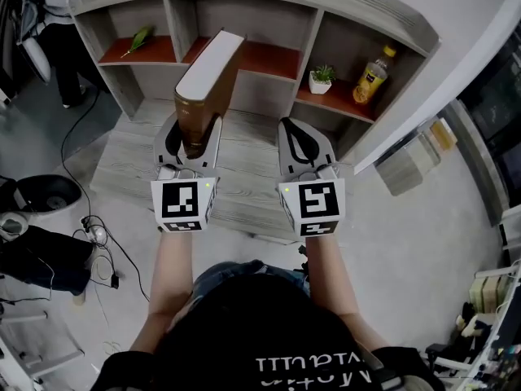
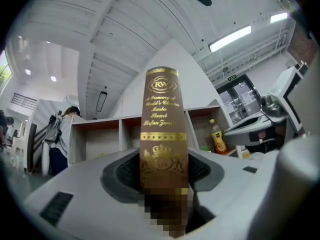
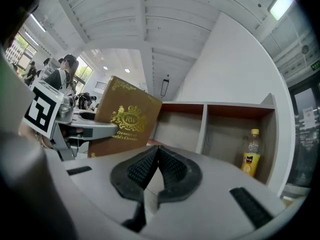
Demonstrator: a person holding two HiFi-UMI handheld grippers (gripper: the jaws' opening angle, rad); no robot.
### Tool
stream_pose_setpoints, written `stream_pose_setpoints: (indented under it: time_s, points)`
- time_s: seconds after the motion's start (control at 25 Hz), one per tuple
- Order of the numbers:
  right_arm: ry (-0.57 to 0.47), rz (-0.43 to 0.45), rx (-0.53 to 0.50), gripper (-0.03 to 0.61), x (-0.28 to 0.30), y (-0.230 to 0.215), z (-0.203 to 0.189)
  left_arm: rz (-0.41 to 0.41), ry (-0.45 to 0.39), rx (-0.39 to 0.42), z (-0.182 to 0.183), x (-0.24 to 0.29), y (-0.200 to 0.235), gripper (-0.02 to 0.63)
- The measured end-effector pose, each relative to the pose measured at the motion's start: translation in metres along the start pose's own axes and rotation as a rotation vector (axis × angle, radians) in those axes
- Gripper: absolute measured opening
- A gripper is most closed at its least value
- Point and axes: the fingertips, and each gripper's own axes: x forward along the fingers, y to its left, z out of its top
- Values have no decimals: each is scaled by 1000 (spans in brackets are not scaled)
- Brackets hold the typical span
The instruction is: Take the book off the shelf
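A thick brown book (image 1: 203, 88) with gold lettering stands upright, clear of the shelf (image 1: 269, 59), with my left gripper (image 1: 189, 147) shut on its lower spine. In the left gripper view the book's spine (image 2: 162, 129) fills the gap between both black pads. From the right gripper view the book's cover (image 3: 125, 116) shows at the left, beside the left gripper. My right gripper (image 1: 303, 147) hovers to the right of the book at the same height, its pads (image 3: 175, 169) pressed together on nothing.
The shelf's right compartment holds a small potted plant (image 1: 321, 78) and a yellow drink bottle (image 1: 370, 76). A green item (image 1: 140, 39) lies in the left compartment. Cables (image 1: 98, 235) and dark gear (image 1: 41, 255) lie on the floor at the left. A person (image 2: 62, 134) stands at the shelf's left end.
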Motion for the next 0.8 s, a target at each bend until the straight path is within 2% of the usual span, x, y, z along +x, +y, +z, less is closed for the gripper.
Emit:
stream_pose_setpoints:
  time_s: [0.36, 0.56, 0.8]
  points:
    - [-5, -34, -9, 15, 8, 0, 17, -29, -29, -14, 12, 10, 15, 227]
    - [-22, -65, 5, 15, 7, -5, 24, -61, -55, 20, 24, 13, 13, 227]
    - [-18, -99, -33, 14, 3, -5, 32, -78, -72, 24, 32, 13, 14, 227]
